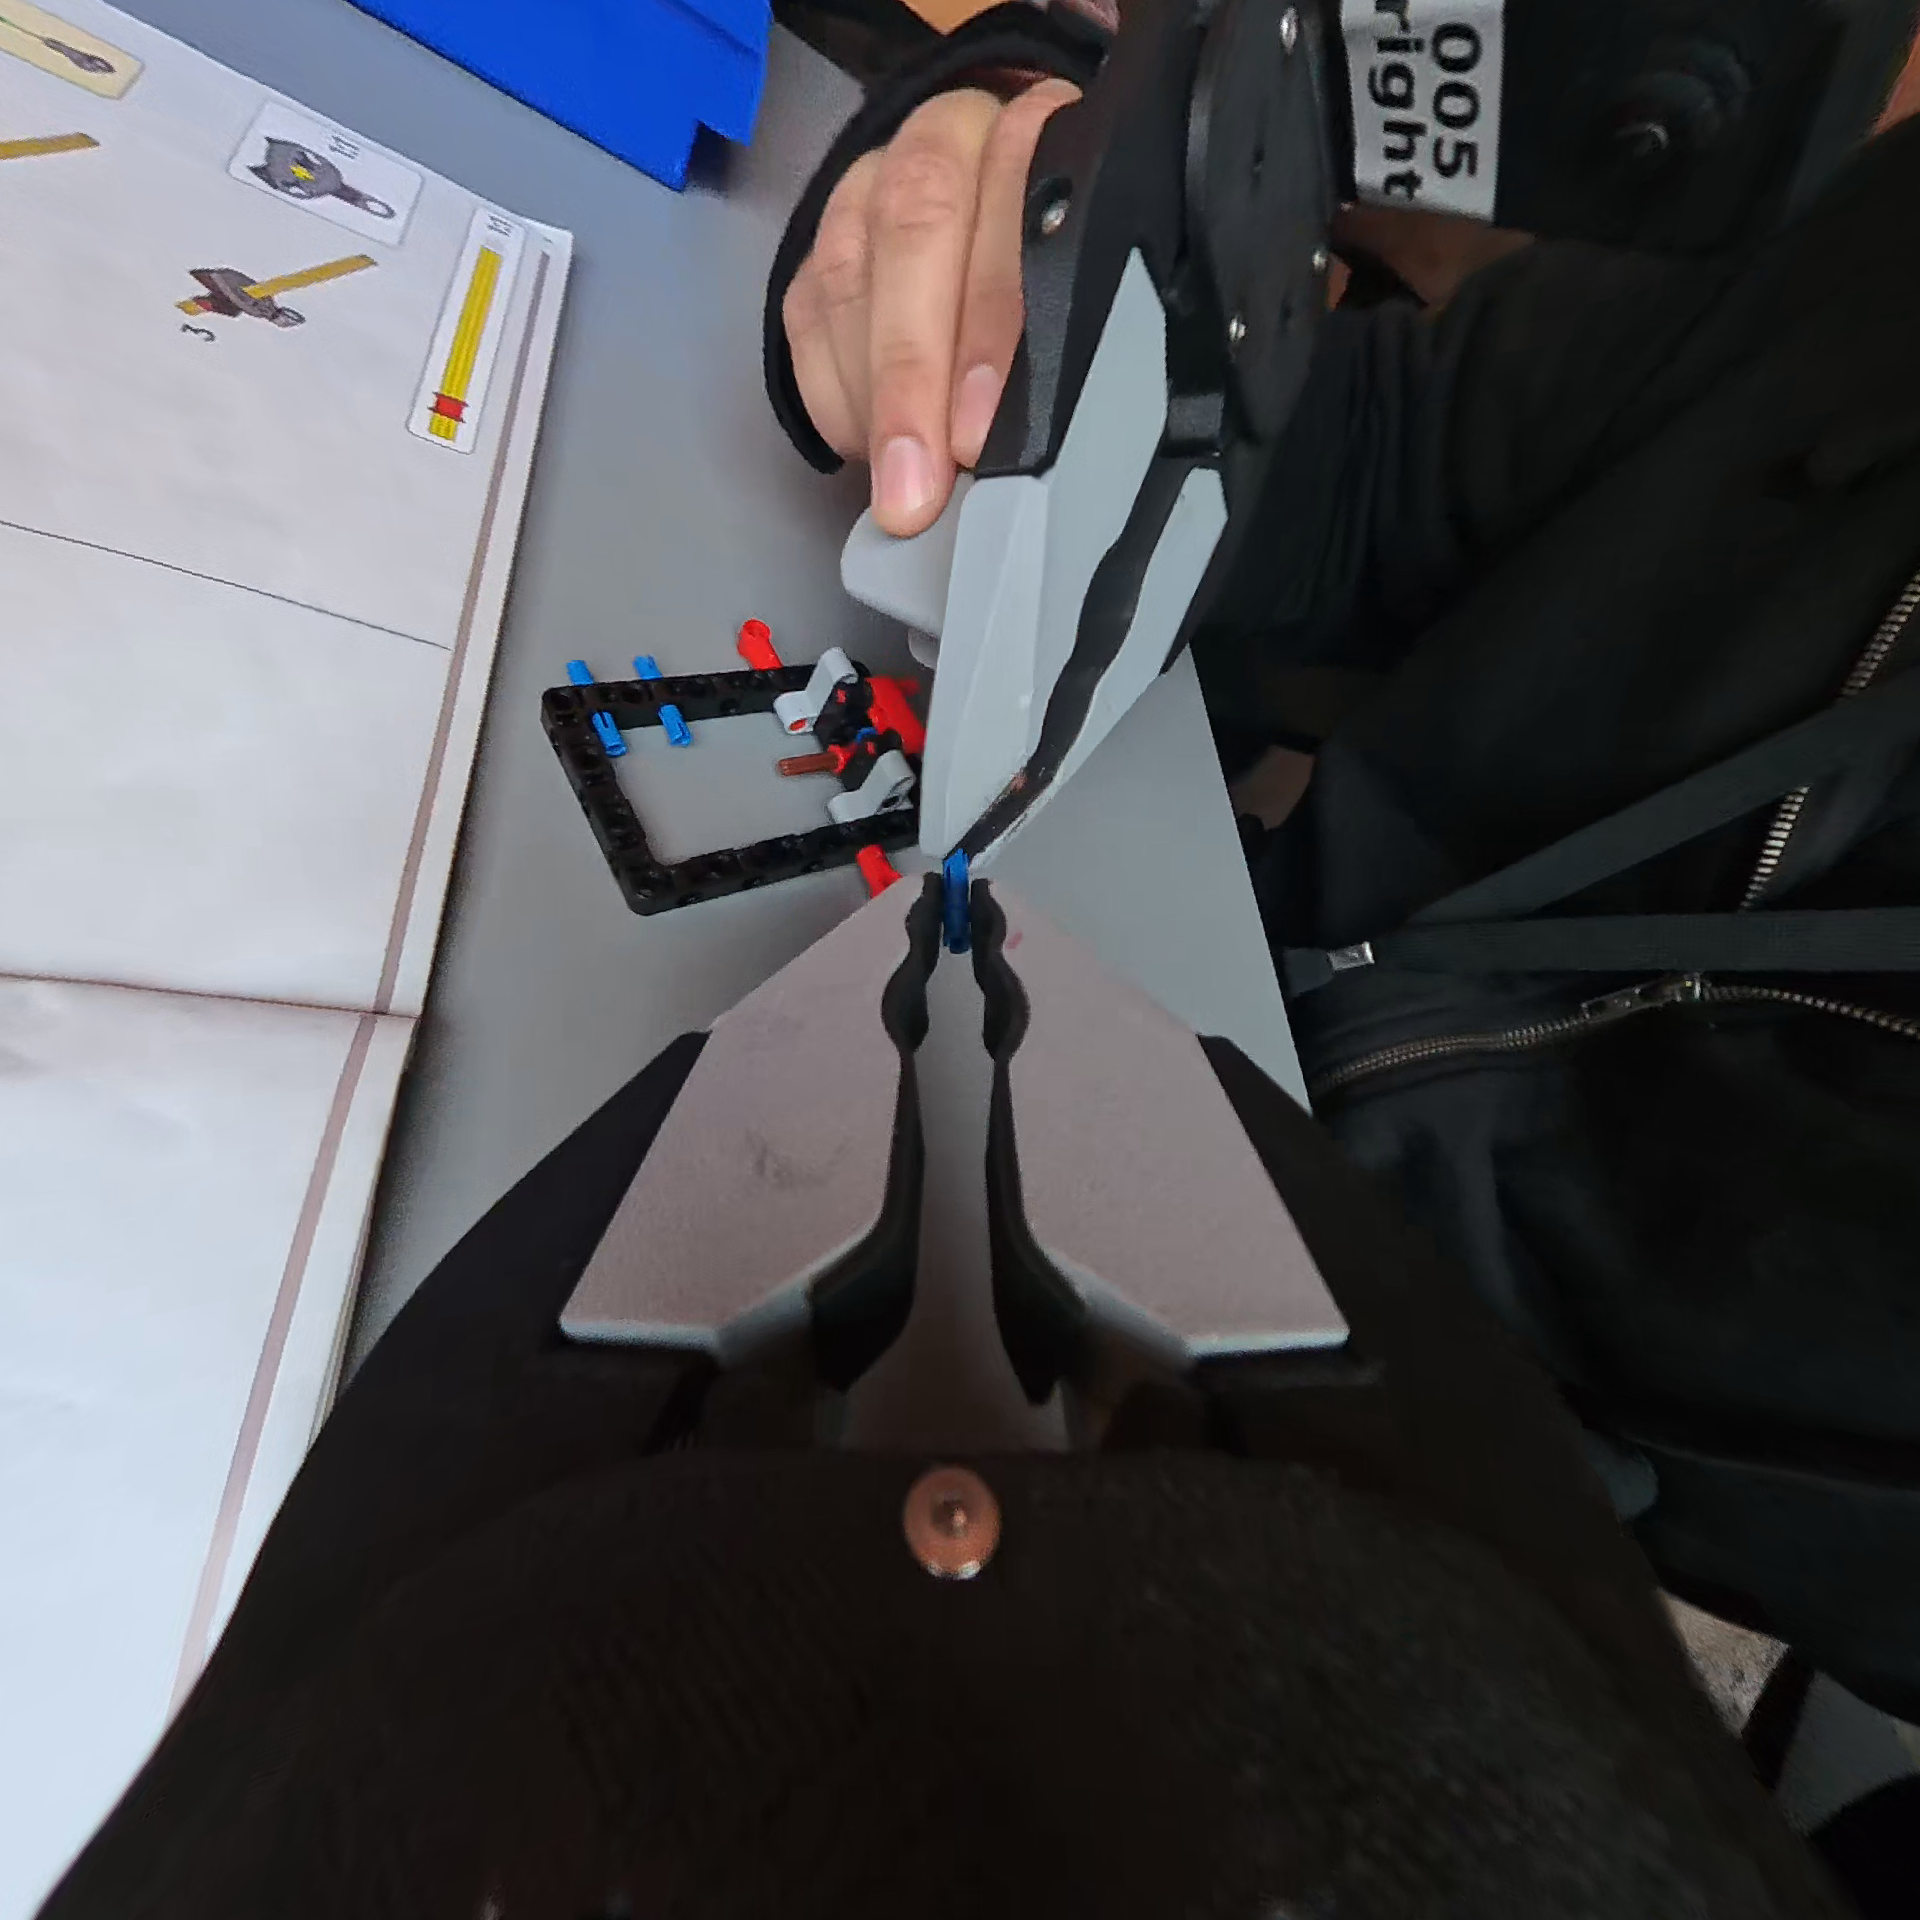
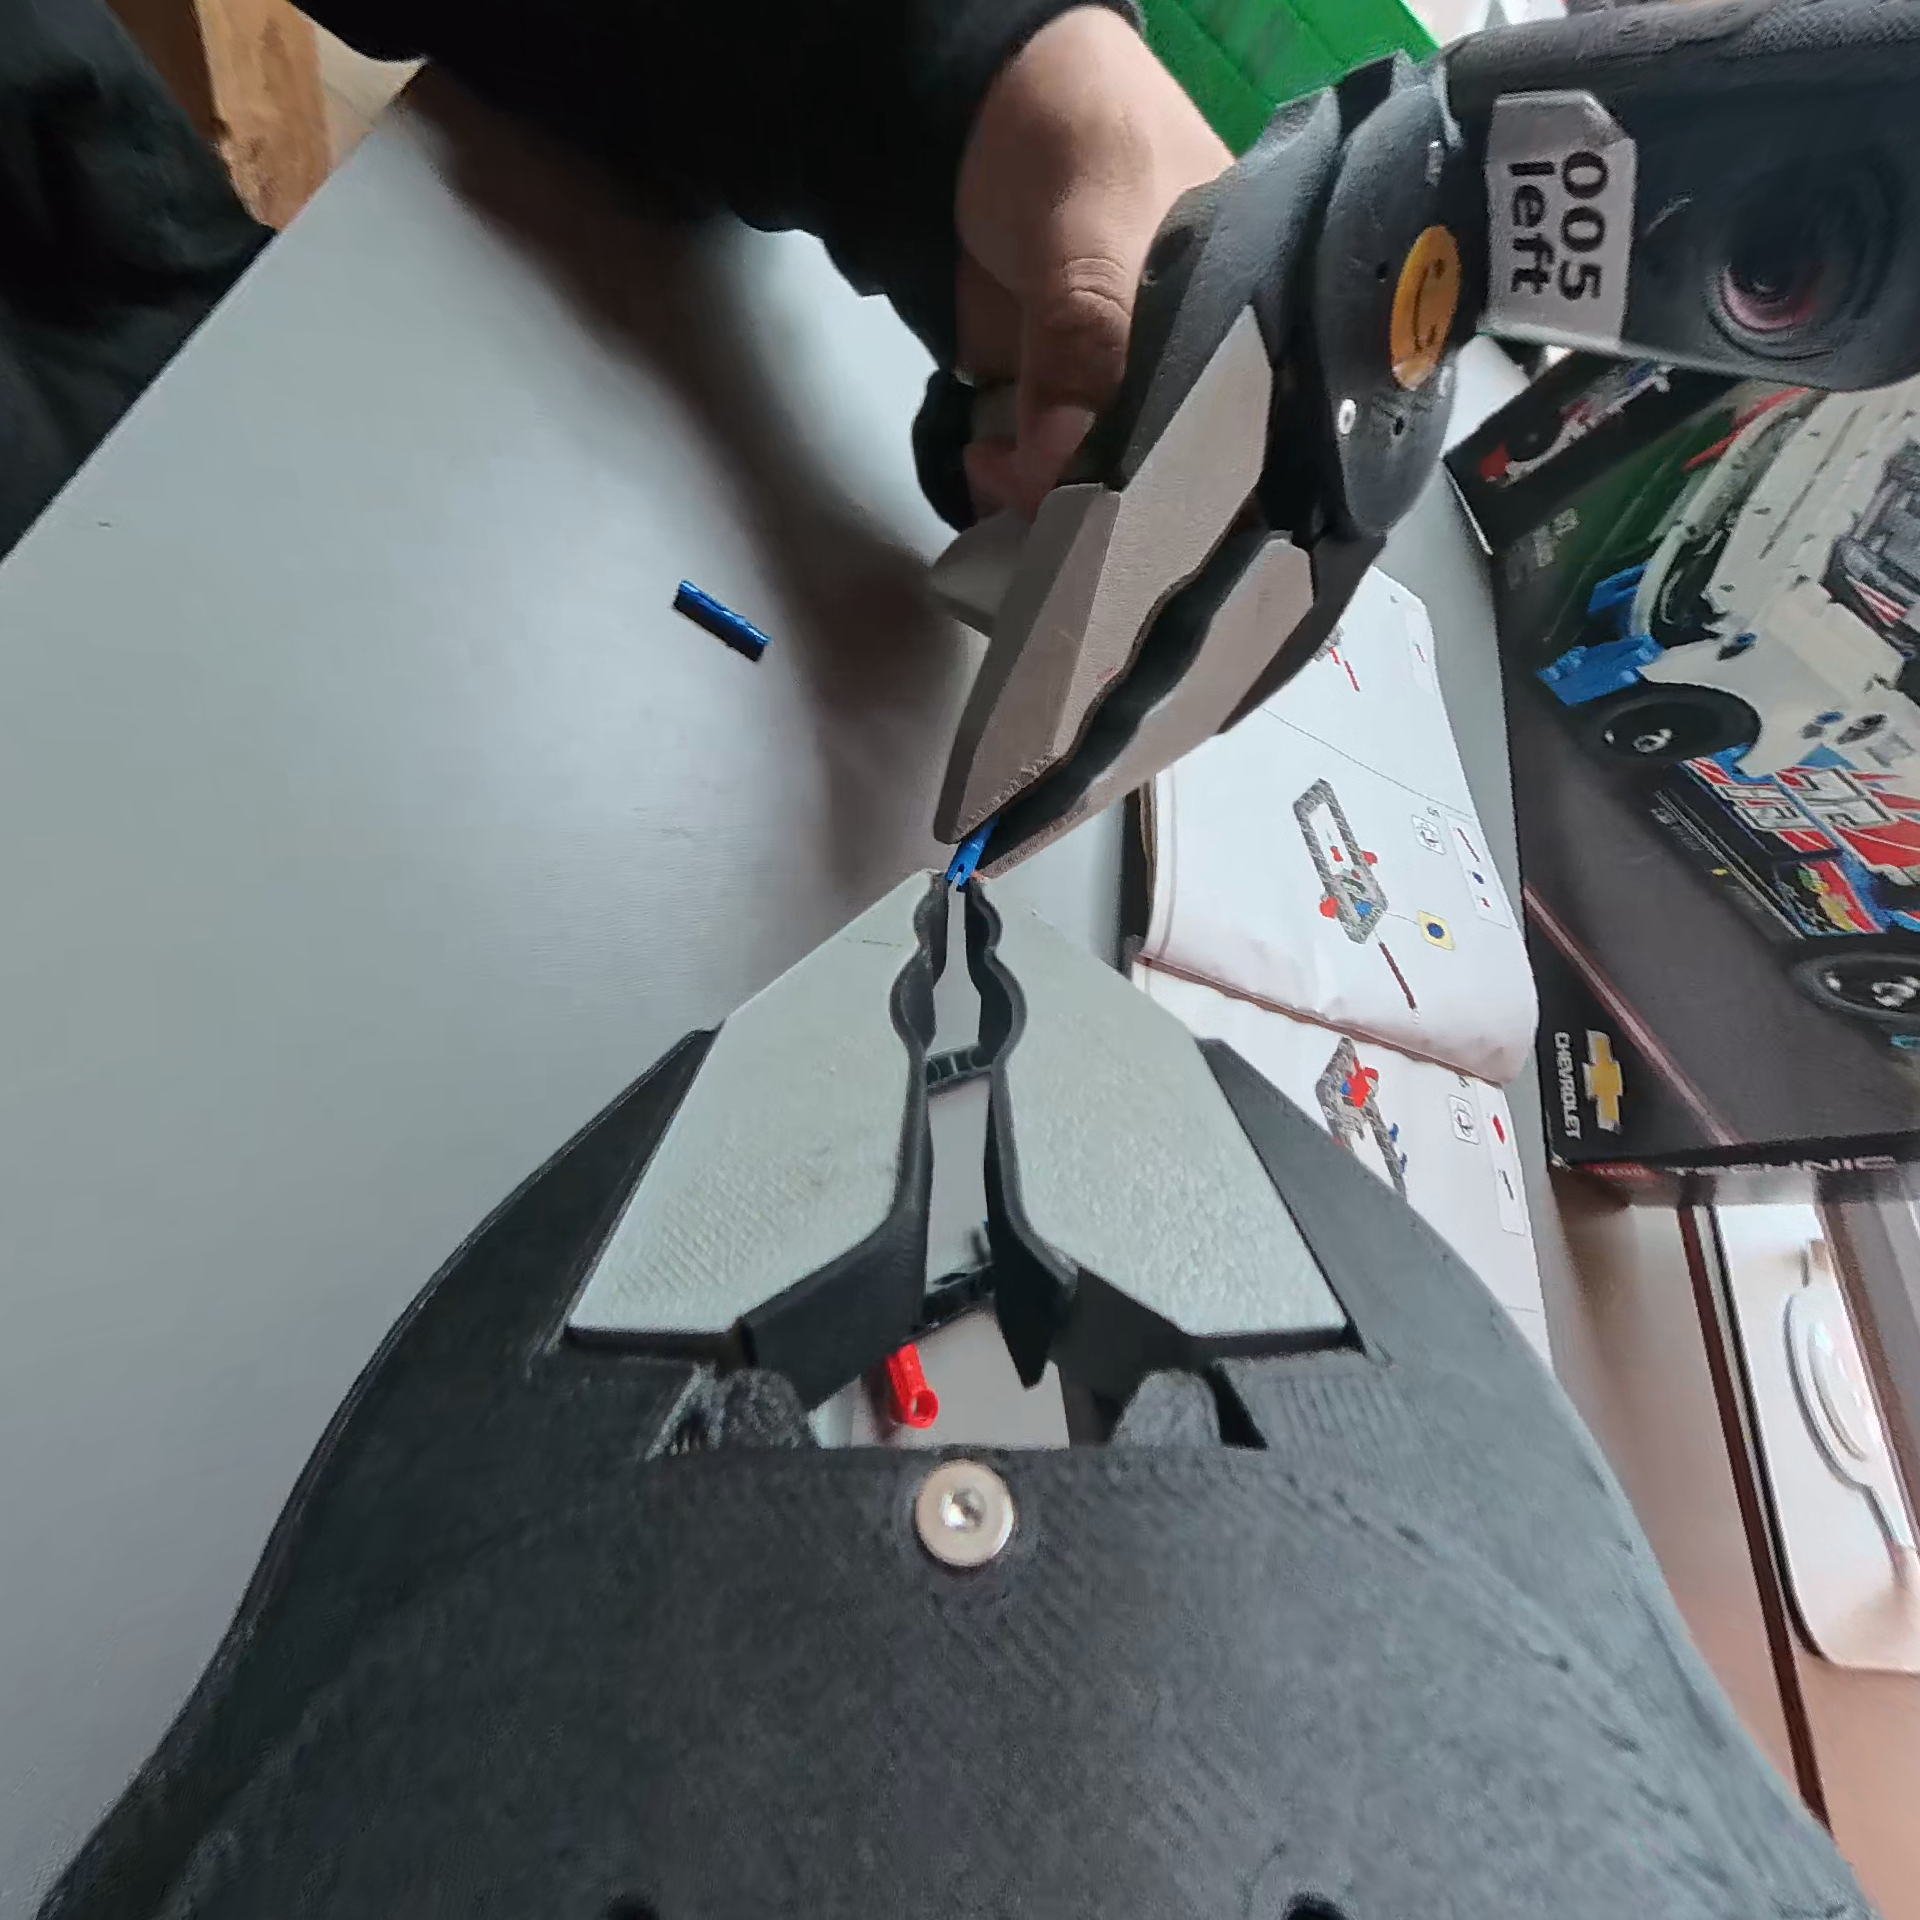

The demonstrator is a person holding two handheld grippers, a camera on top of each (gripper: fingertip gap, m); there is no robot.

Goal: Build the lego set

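My left gripper (image 1: 954,902) is shut on a small blue pin (image 1: 954,914) and holds it upright above the grey table. My right gripper (image 1: 961,844) comes down from above, and its tips close on the pin's top end. In the right wrist view my right gripper (image 2: 956,885) meets the blue pin (image 2: 969,854), which sticks out of the left gripper (image 2: 982,831). The black rectangular Lego frame (image 1: 613,800) lies on the table just left of the grippers. It carries blue pins (image 1: 608,727), red pins (image 1: 758,644) and grey connectors (image 1: 821,701).
The open instruction booklet (image 1: 208,675) lies left of the frame and also shows in the right wrist view (image 2: 1340,883). A loose blue pin (image 2: 722,620) lies on the table (image 2: 364,831). The Lego box (image 2: 1714,831) stands at the right. A blue bin (image 1: 603,73) is beyond. Both grippers' tips are close together, under 4 cm apart.
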